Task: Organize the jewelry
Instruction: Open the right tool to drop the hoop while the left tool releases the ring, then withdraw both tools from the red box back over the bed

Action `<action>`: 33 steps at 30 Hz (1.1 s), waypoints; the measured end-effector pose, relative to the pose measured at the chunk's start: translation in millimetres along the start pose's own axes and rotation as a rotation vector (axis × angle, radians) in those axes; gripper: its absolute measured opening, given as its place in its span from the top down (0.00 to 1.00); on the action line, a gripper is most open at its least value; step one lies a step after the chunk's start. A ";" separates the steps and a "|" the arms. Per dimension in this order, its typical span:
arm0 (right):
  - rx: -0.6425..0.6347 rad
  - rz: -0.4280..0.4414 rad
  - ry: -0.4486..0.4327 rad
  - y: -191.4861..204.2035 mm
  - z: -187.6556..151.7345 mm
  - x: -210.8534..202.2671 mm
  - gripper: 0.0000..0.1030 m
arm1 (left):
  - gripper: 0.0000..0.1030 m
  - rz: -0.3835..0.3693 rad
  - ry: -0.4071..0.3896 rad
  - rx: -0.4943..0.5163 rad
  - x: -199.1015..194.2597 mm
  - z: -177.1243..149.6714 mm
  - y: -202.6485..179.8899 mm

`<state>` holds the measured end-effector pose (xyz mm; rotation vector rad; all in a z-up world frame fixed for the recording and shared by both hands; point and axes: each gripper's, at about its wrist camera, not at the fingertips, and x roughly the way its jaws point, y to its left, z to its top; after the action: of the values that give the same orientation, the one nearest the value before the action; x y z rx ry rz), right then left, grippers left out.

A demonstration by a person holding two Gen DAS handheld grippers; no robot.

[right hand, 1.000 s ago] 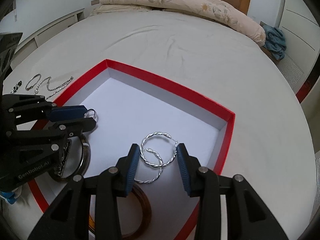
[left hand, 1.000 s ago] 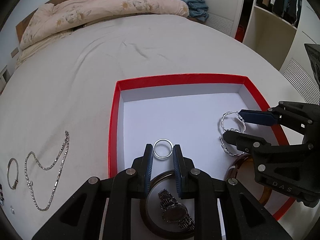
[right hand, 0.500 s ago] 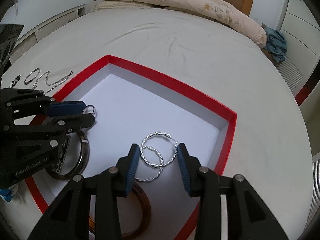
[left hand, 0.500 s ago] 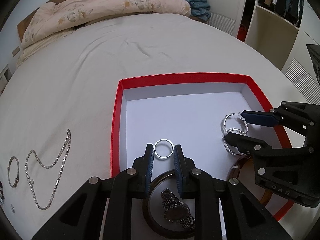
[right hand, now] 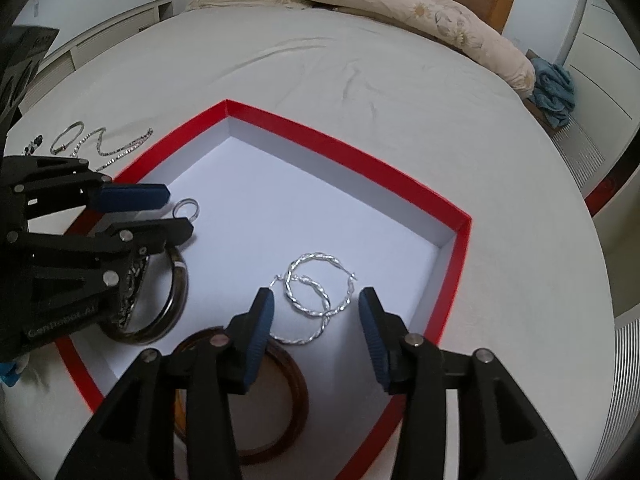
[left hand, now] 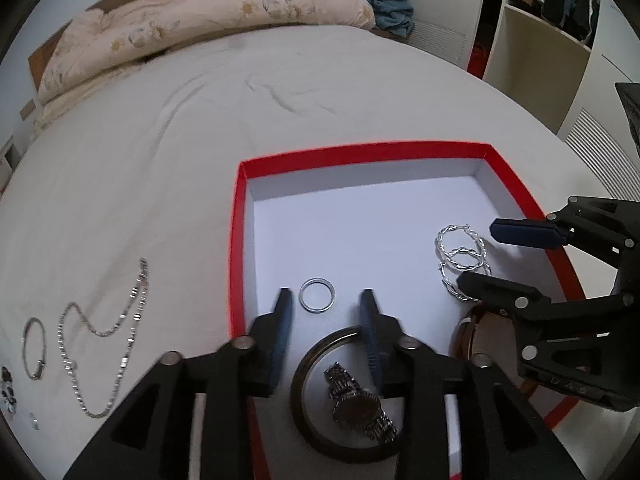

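- Left wrist view: the left gripper (left hand: 325, 304) is tilted steeply down over the near left part of the red box (left hand: 236, 240), which sits on the bed (left hand: 160, 120)
- its jaws have just been opening and now stand apart, with the small silver ring (left hand: 317, 300) lying flat on the white floor between the tips, neither pad touching it
- right under that gripper there's a dark bangle (left hand: 320, 440) with a metal watch (left hand: 360, 406) lying inside it
- right gripper (right hand: 316, 314) is angled down the same way at the box's other side, jaws also just been opening, parted around the two twisted silver hoop earrings (right hand: 316, 300), which overlap each other and rest loose on the floor
- brown bangle (right hand: 288, 396) is just below those fingers
- silver chain (left hand: 120, 340) and a thin bracelet (left hand: 34, 348) are out on the sheet, left of the box
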<state>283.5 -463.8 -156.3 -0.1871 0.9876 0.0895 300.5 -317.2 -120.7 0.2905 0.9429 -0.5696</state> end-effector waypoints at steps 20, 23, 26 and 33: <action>0.136 0.026 -0.098 35.8 -40.7 -116.4 0.58 | 0.53 0.009 -0.059 -0.004 -128.6 -40.4 0.1; 0.159 0.030 -0.119 41.7 -45.0 -139.0 0.58 | 0.49 0.032 -0.070 -0.013 -159.0 -57.3 5.2; 0.187 0.035 -0.144 52.7 -53.0 -166.6 0.58 | 0.47 0.056 -0.077 -0.025 -185.8 -74.2 12.0; 0.222 0.056 -0.205 81.7 -68.3 -225.9 0.58 | 0.44 0.137 -0.112 -0.087 -255.7 -118.3 36.4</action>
<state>90.5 -395.0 -13.6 0.0529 0.7918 0.0490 124.7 -146.9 23.4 0.2410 0.8302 -0.4137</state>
